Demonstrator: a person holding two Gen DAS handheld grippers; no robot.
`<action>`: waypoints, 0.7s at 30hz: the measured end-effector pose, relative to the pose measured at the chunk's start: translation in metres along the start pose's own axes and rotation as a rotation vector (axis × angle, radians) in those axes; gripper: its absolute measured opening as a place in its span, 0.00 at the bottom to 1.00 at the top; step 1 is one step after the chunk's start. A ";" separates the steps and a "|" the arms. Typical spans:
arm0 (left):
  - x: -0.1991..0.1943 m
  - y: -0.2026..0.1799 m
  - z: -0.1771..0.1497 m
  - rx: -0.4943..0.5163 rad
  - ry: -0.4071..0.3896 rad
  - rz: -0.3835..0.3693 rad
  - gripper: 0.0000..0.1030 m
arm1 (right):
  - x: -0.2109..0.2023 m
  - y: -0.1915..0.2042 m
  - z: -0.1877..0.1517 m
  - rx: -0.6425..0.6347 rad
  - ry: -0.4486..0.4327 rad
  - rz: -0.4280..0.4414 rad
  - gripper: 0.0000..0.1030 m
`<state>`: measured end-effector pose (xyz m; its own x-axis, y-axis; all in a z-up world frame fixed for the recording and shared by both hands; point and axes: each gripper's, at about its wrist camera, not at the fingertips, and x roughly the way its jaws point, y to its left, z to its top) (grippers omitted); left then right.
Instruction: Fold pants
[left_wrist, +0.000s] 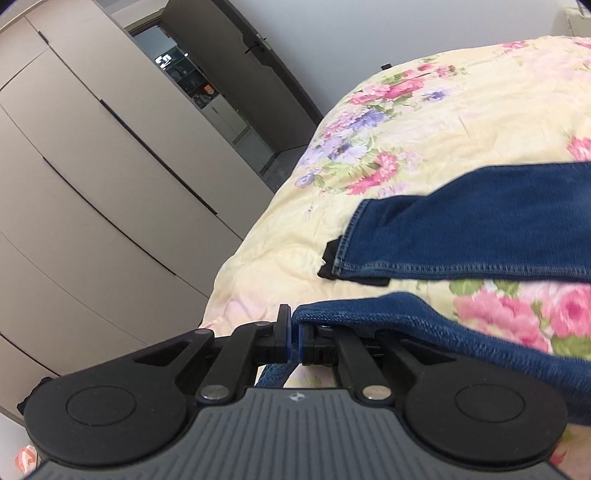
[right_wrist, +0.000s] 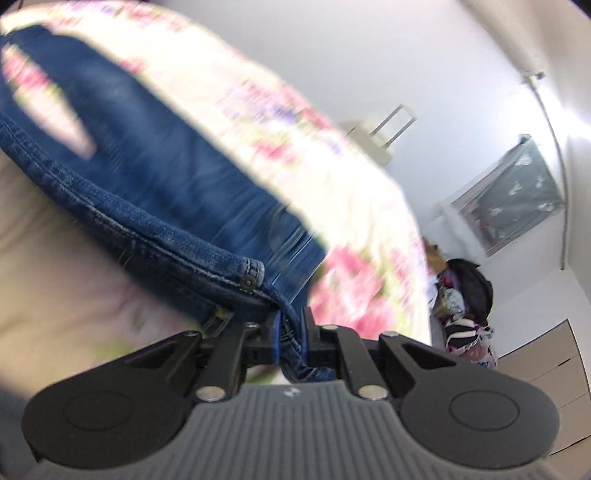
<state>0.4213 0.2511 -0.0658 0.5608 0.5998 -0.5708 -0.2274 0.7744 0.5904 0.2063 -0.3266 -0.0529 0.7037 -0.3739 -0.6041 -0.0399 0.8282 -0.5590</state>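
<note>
Here the jeans (left_wrist: 480, 229) stretch rightward across the bedspread (left_wrist: 424, 129).

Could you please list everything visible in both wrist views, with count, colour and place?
Jeans: one pair, dark blue denim, spread across the bed, edges lifted at both tongs.
Bedspread: one, cream with pink and purple flowers, covering the bed.
Wardrobe: one run of doors, beige, left of the bed in the left wrist view.
Door: one, dark grey, standing open behind the wardrobe.
Clothes pile: one, mixed dark and striped, by the wall right of the bed.
Drawers: one unit, beige, far right edge.
Left tongs: one, black with blue pads, shut on a jeans edge.
Right tongs: one, black, shut on the jeans seam near a rivet.
</note>
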 end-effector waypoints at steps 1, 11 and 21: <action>0.002 0.000 0.008 -0.006 0.003 0.004 0.03 | 0.006 -0.008 0.010 0.009 -0.011 -0.009 0.02; 0.050 -0.063 0.096 0.057 0.037 0.046 0.03 | 0.140 -0.060 0.106 0.047 -0.042 -0.037 0.02; 0.122 -0.185 0.147 0.414 0.020 0.169 0.06 | 0.336 -0.038 0.132 0.062 0.145 0.065 0.02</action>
<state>0.6487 0.1513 -0.1611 0.5268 0.7178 -0.4553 0.0253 0.5222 0.8525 0.5373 -0.4282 -0.1600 0.5909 -0.3717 -0.7160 -0.0346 0.8750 -0.4828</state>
